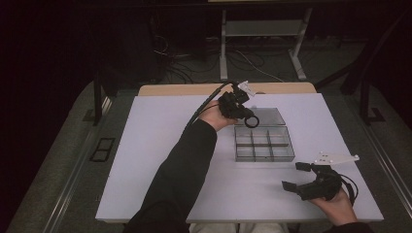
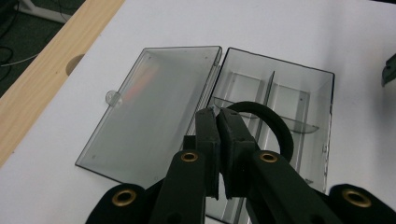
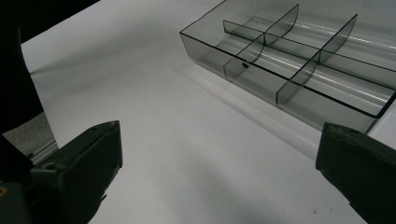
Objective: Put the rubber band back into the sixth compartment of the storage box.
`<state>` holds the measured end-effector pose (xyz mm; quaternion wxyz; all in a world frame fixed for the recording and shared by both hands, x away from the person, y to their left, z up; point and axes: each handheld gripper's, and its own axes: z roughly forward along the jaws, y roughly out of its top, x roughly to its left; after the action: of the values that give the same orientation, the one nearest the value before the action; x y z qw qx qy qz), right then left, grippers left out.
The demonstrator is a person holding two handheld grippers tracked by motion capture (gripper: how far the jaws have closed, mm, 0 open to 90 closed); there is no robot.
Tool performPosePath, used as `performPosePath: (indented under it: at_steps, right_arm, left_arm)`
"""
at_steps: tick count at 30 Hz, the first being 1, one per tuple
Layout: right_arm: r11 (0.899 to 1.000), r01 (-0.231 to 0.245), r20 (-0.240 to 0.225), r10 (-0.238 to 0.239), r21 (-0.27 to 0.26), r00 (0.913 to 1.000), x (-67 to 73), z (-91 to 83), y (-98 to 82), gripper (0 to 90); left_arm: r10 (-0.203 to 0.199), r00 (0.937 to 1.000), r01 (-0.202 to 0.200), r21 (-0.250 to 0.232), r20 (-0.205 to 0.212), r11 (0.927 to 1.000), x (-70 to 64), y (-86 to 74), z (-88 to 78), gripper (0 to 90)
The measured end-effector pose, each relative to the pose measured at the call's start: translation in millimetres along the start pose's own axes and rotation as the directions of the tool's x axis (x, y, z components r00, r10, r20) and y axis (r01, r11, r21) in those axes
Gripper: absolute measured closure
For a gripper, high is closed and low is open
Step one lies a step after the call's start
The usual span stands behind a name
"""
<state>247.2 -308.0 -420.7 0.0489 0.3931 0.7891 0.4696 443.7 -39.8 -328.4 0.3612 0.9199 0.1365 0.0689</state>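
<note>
A: What does the left gripper [image 2: 218, 122] hold?
B: Its jaws are clenched on one black ring [image 2: 275, 128], above the open compartment box [image 2: 327, 93]; the left gripper view shows that pinch, the high view just a loop.
A: And the right gripper [image 1: 296, 175]?
B: Released, empty, near the box's front. One box, six compartments, one lid [image 2: 154, 107] lying flat.

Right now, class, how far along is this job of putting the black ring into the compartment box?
Done: the lid lies open beside the compartment box. In hand: the left gripper pinches the black ring above the box. Left: the ring is not yet in a compartment; the right gripper waits open.
</note>
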Motion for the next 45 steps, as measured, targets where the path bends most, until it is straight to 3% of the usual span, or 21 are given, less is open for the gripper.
performPosePath:
  at_steps: [13,18,20,27,37,45]
  right_arm:
    - [1.0,0.0,-0.003,0.0,-0.001,1.0,0.0,-0.1,-0.1,0.0]
    - [1.0,0.002,-0.003,-0.002,-0.003,1.0,0.0,-0.2,-0.3,0.0]
    - [1.0,0.002,-0.002,-0.002,-0.003,1.0,0.1,-0.2,-0.3,0.0]
    - [1.0,0.004,-0.002,-0.004,-0.002,1.0,0.2,0.1,-0.3,0.0]
    - [1.0,0.006,-0.003,-0.006,0.003,1.0,0.2,0.2,-0.3,0.0]
    - [1.0,0.002,-0.006,-0.002,0.005,1.0,0.6,0.0,-0.4,0.0]
  left_arm:
    - [-0.048,0.9985,0.049,-0.057,0.028,0.9972,-1.3,3.1,28.3,86.0]
    - [-0.085,0.9953,0.089,-0.098,0.045,0.9912,1.2,1.5,36.5,86.0]
    - [-0.08,0.9954,0.085,-0.106,0.052,0.9907,3.1,0.4,39.2,86.0]
    - [-0.136,0.9865,0.15,-0.168,0.091,0.9743,3.8,-5.0,49.7,86.0]
    - [-0.175,0.9763,0.199,-0.208,0.128,0.9577,2.5,-9.2,67.9,86.0]
    - [-0.188,0.9729,0.214,-0.218,0.135,0.9523,2.0,-10.0,82.5,86.0]
